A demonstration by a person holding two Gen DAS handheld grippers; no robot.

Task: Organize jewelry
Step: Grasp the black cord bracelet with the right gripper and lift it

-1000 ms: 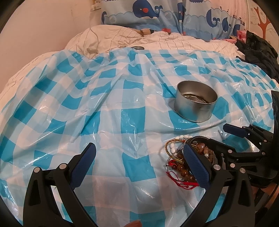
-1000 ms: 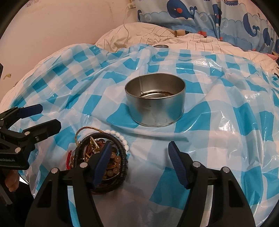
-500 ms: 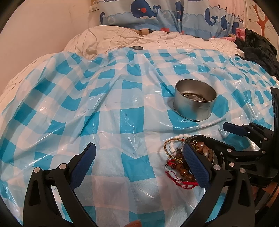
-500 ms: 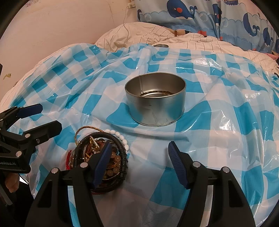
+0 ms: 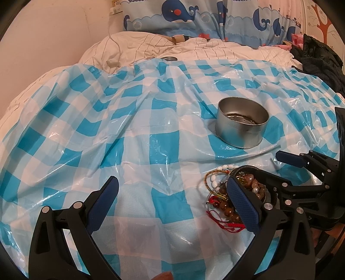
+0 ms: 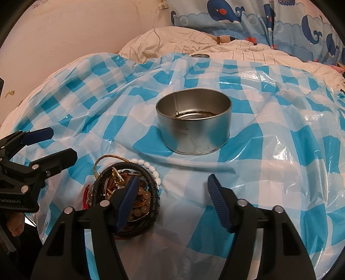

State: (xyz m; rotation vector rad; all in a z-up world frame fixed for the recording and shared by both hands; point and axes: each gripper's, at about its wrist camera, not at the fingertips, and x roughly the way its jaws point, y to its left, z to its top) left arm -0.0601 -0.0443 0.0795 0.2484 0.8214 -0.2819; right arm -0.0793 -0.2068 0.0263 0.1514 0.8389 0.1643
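A pile of jewelry [image 6: 120, 189] lies on the blue-and-white checked sheet: brown beads, white pearls, a gold chain, a red cord and a black ring. It also shows in the left wrist view [image 5: 222, 193]. A round metal tin [image 6: 194, 120] stands open behind it, also in the left wrist view [image 5: 242, 125]. My left gripper [image 5: 172, 198] is open and empty, its right finger beside the pile. My right gripper [image 6: 172, 193] is open and empty, its left finger over the pile's right side.
The checked plastic sheet [image 5: 107, 129] is wrinkled over a bed. A white quilt [image 5: 194, 49] and whale-print pillows [image 5: 194, 19] lie behind. Dark clothing [image 5: 319, 58] is at the far right. A small metal lid [image 6: 200, 56] sits at the sheet's back edge.
Both grippers have stayed open and nearly still. The left wrist view has shifted slightly back and up; the jewelry and tin have not moved.
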